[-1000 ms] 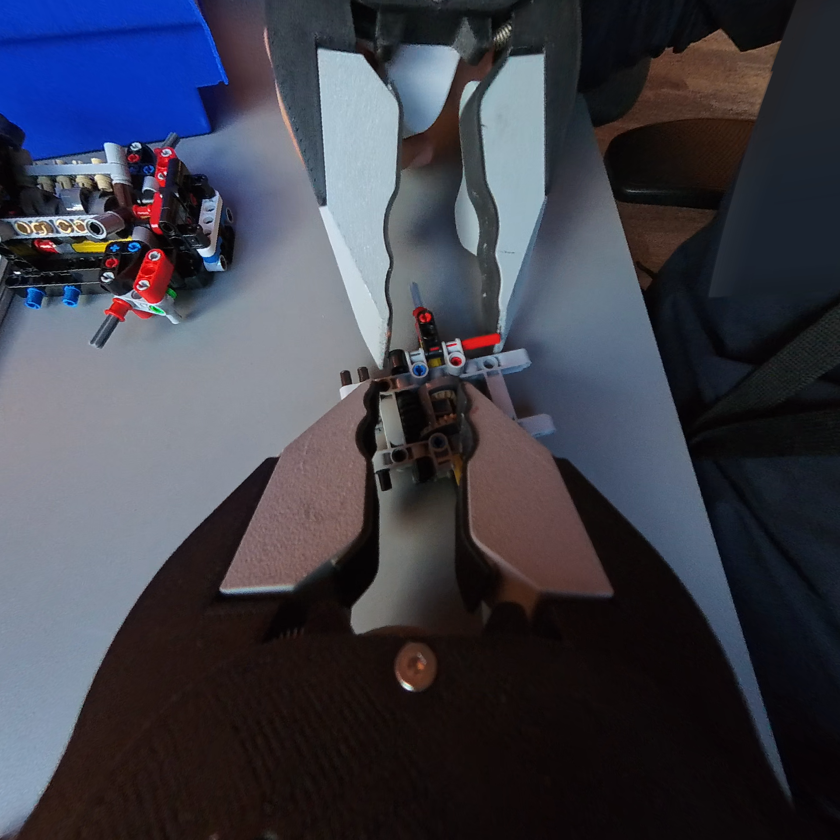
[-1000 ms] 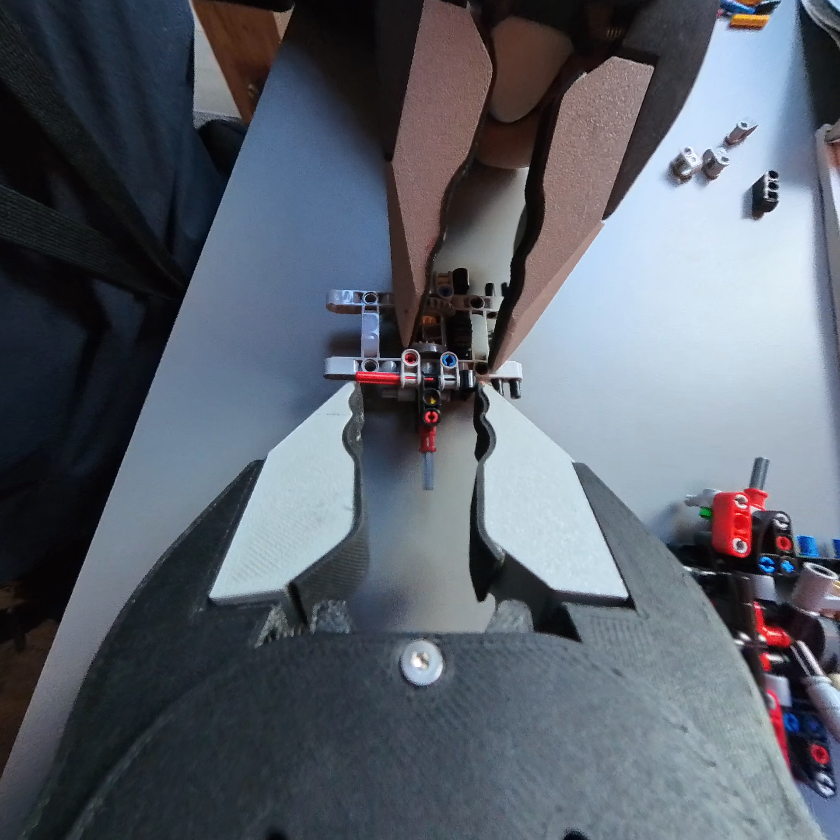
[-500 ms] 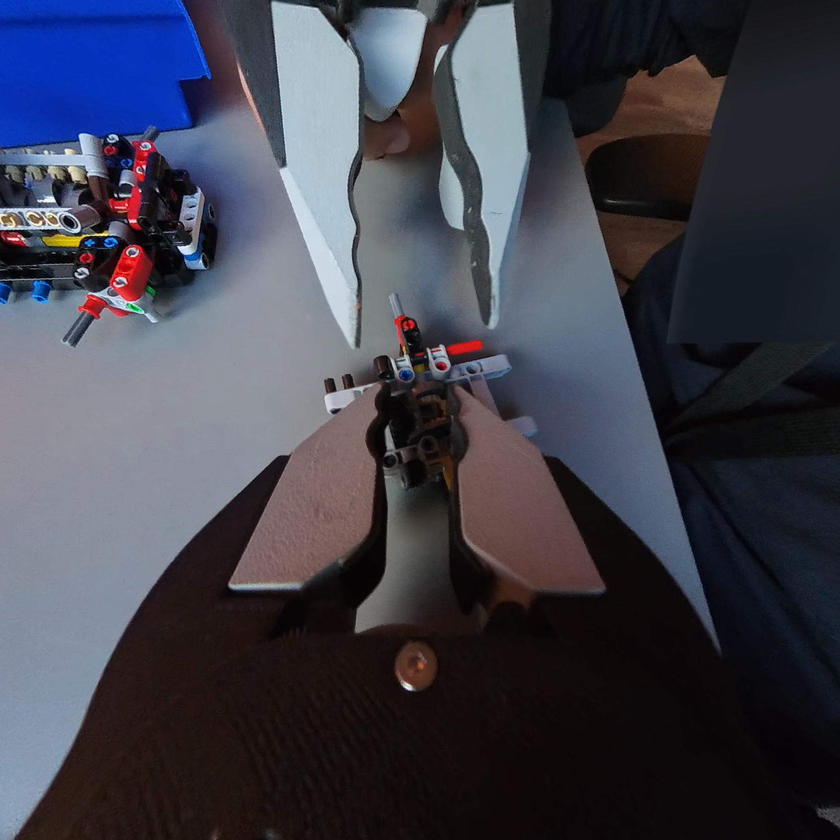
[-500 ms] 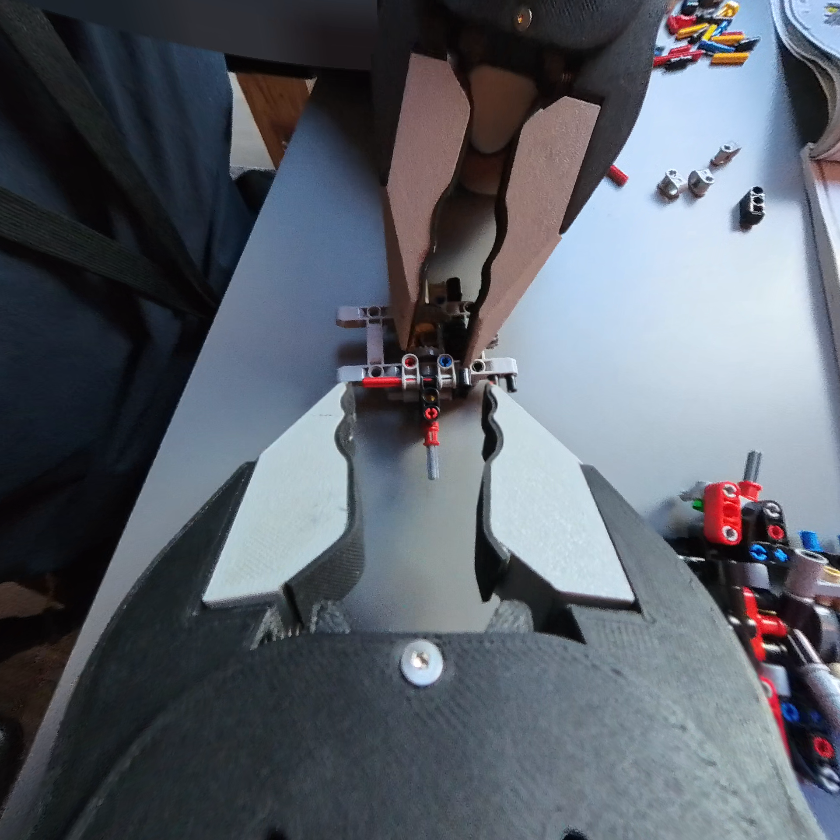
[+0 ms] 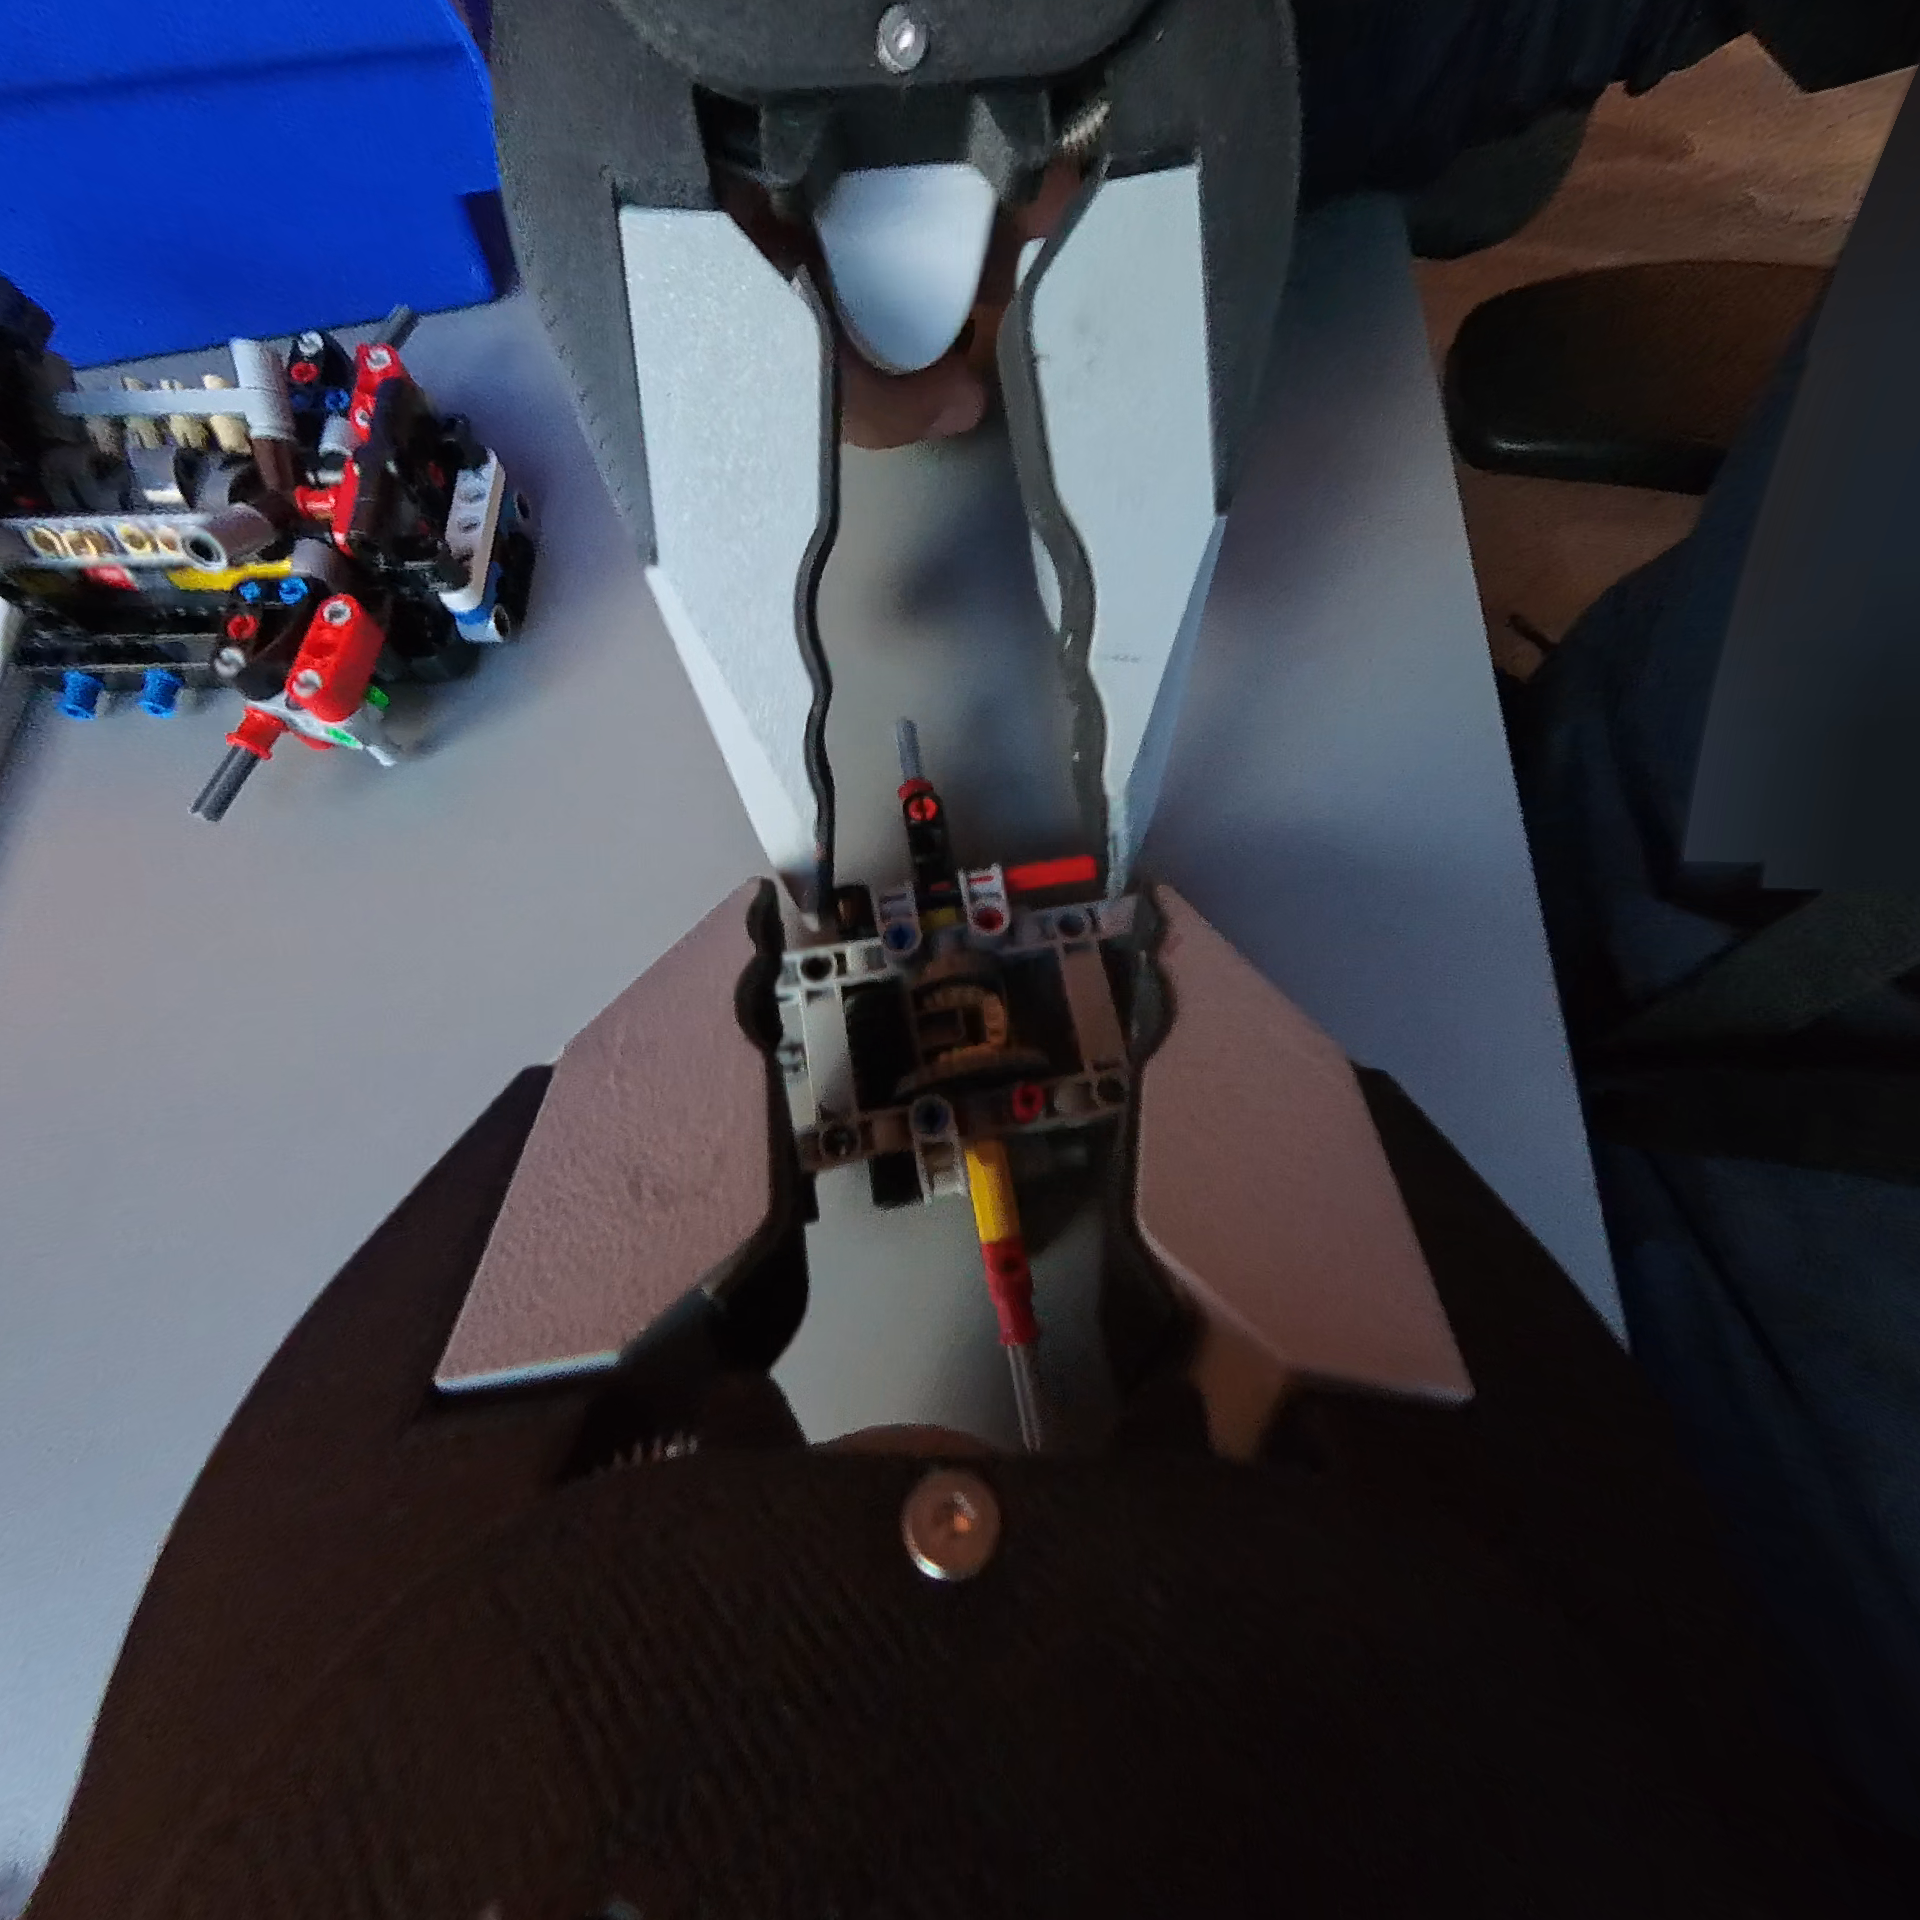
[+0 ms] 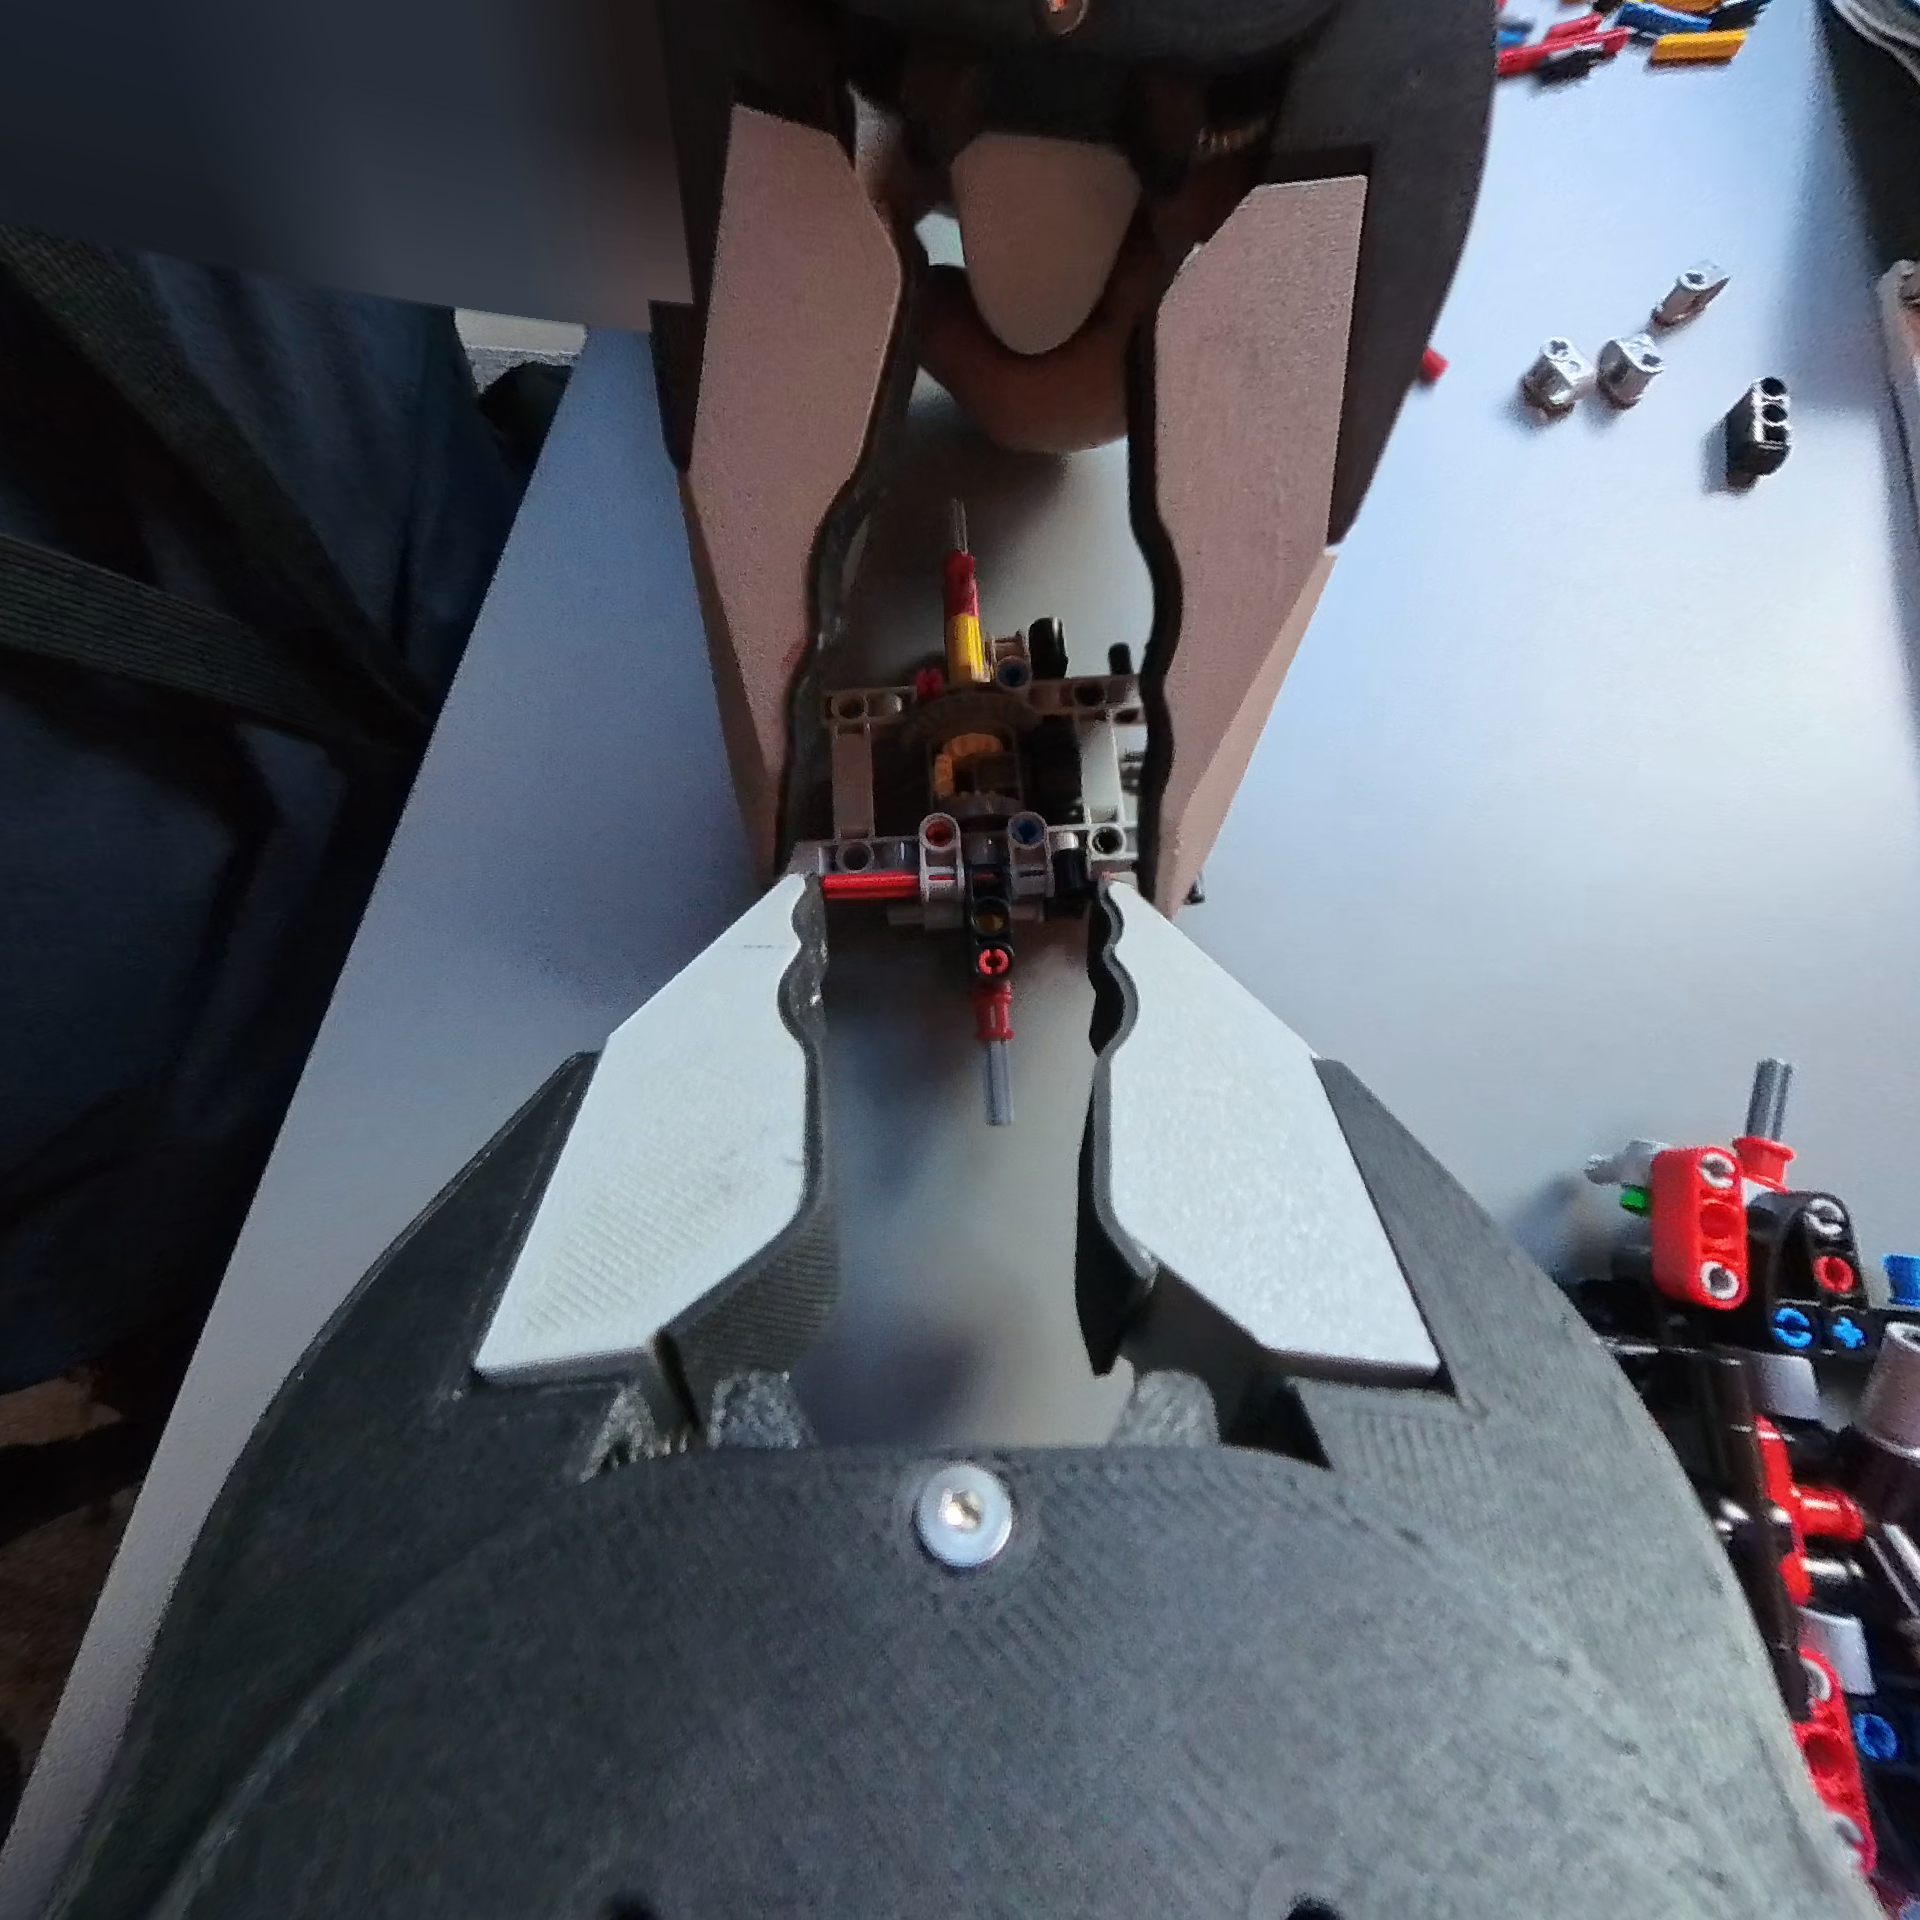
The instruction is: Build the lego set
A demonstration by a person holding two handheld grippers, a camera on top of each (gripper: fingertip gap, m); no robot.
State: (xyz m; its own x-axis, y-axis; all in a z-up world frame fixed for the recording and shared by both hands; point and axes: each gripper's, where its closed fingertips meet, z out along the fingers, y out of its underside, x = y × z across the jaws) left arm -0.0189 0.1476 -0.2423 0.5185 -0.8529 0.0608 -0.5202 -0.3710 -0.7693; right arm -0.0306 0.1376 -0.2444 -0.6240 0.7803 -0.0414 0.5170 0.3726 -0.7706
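A small brick assembly (image 5: pixel 956 1029), a grey frame with gears inside and red, yellow and grey axles sticking out, lies between both grippers over the grey table (image 5: pixel 312 1039). My left gripper (image 5: pixel 956 904) has brown fingers that stand wide apart along the frame's two sides, close beside it but not clamping it. My right gripper (image 6: pixel 956 899) has pale grey fingers. Its tips press on the front cross part of the assembly (image 6: pixel 977 769), one against the end of the red axle (image 6: pixel 868 883) and the other against a black pin. Each gripper faces the other.
A larger black, red and grey brick build (image 5: pixel 260 561) sits to the left and also shows in the right wrist view (image 6: pixel 1766 1351). Behind it is a blue box (image 5: pixel 229 156). Loose grey connectors (image 6: pixel 1600 364) and a black piece (image 6: pixel 1756 426) lie on the table. The table edge and a person's dark clothing (image 5: pixel 1714 1039) are close by.
My left gripper let go of the assembly's narrow rear, opened wide and slid forward along the frame. My right gripper came back in and closed its tips on the front part.
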